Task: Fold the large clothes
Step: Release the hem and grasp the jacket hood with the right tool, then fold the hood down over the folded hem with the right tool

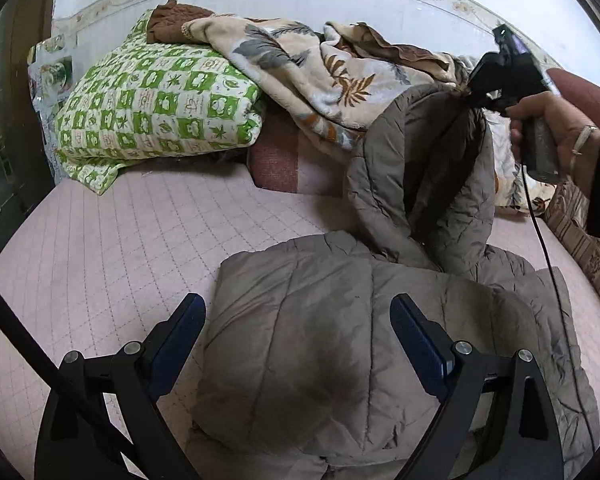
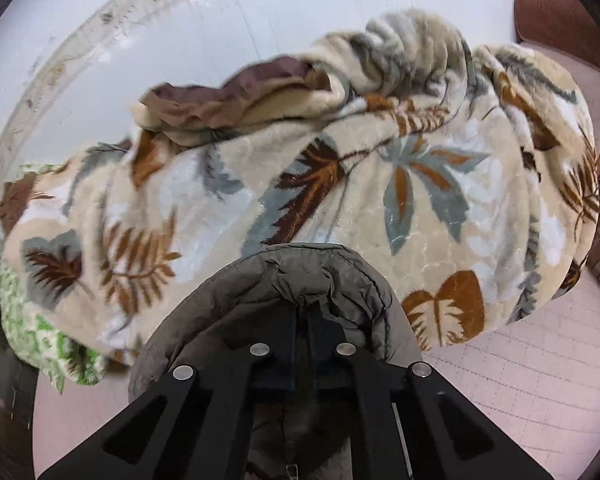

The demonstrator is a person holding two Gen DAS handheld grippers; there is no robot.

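A grey quilted padded jacket [image 1: 340, 340] lies folded on the pink bed sheet [image 1: 120, 240]. My left gripper [image 1: 298, 322] hangs open just above its near part, one finger on each side of the folded bulk. The jacket's hood [image 1: 432, 168] is lifted up off the bed; my right gripper [image 1: 470, 96], held by a hand [image 1: 556, 136], is shut on its rim. In the right wrist view the hood [image 2: 268, 292] bunches around my right gripper [image 2: 304, 312], whose fingers stand together with the cloth pinched between them.
A green-and-white checked quilt [image 1: 152, 108] is stacked at the back left. A cream leaf-print blanket [image 1: 308, 76] [image 2: 340, 184] is heaped behind the jacket against the white wall. A striped brown cover [image 1: 584, 248] lies at the right edge. A black cable [image 1: 540, 232] hangs from the right gripper.
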